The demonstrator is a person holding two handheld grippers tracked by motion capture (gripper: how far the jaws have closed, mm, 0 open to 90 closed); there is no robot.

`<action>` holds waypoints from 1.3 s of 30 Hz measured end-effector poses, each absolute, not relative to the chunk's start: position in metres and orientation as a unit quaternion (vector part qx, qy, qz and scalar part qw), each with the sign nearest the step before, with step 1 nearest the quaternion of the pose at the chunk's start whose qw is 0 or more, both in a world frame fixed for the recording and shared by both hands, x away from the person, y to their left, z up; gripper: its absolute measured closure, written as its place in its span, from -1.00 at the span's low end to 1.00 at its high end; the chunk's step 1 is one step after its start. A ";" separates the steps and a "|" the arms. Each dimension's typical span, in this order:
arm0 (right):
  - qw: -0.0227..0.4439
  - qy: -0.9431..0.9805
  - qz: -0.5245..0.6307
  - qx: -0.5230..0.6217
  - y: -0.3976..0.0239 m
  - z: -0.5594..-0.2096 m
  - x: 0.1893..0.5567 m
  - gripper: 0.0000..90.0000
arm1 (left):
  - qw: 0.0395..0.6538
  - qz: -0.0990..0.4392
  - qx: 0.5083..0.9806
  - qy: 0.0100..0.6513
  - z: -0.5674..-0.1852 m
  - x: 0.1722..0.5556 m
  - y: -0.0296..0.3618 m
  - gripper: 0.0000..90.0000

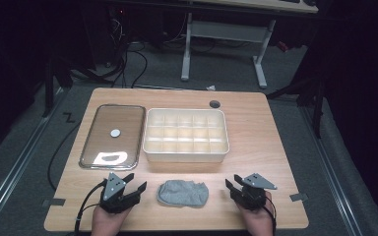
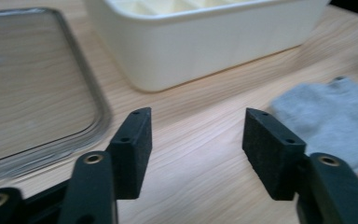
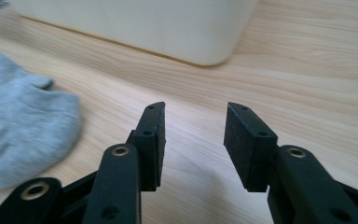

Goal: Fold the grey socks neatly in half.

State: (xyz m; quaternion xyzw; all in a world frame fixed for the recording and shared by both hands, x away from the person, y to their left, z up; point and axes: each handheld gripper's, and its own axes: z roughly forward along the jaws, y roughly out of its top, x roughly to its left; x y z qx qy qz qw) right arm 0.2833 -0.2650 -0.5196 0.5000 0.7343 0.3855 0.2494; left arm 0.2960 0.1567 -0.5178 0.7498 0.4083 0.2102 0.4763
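A crumpled grey cloth (image 1: 183, 193) lies near the table's front edge, between my two grippers. My left gripper (image 1: 134, 181) rests to its left, open and holding nothing; in the left gripper view (image 2: 196, 135) the cloth (image 2: 335, 116) lies off to the right of the jaws. To the cloth's right sits my right gripper (image 1: 232, 183), likewise open and holding nothing; in the right gripper view (image 3: 193, 133) the cloth (image 3: 21, 126) is at the left. A cream compartment box (image 1: 186, 154) stands behind the cloth.
A clear flat lid (image 1: 112, 135) with a small white disc (image 1: 115, 132) lies left of the box on the wooden table (image 1: 266, 147). A round cable hole (image 1: 215, 103) sits at the back. Beyond the table are a white desk frame (image 1: 224, 39) and floor cables (image 1: 128, 59).
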 end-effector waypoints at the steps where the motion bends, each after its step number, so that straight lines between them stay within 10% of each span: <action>1: 0.256 0.731 0.382 0.504 -0.267 -0.520 0.283 0.34 | 0.476 0.213 0.748 0.409 -0.517 0.297 0.158 -0.10; 15: 0.245 0.741 0.392 0.487 -0.263 -0.522 0.276 -0.06 | 0.465 0.168 0.769 0.405 -0.521 0.302 0.148 -0.17; 27: 0.177 0.764 0.411 0.465 -0.230 -0.522 0.278 0.19 | 0.471 0.099 0.796 0.367 -0.524 0.298 0.108 0.00; 39: 0.150 0.786 0.399 0.448 -0.193 -0.527 0.278 0.15 | 0.425 0.121 0.817 0.371 -0.530 0.296 0.091 0.72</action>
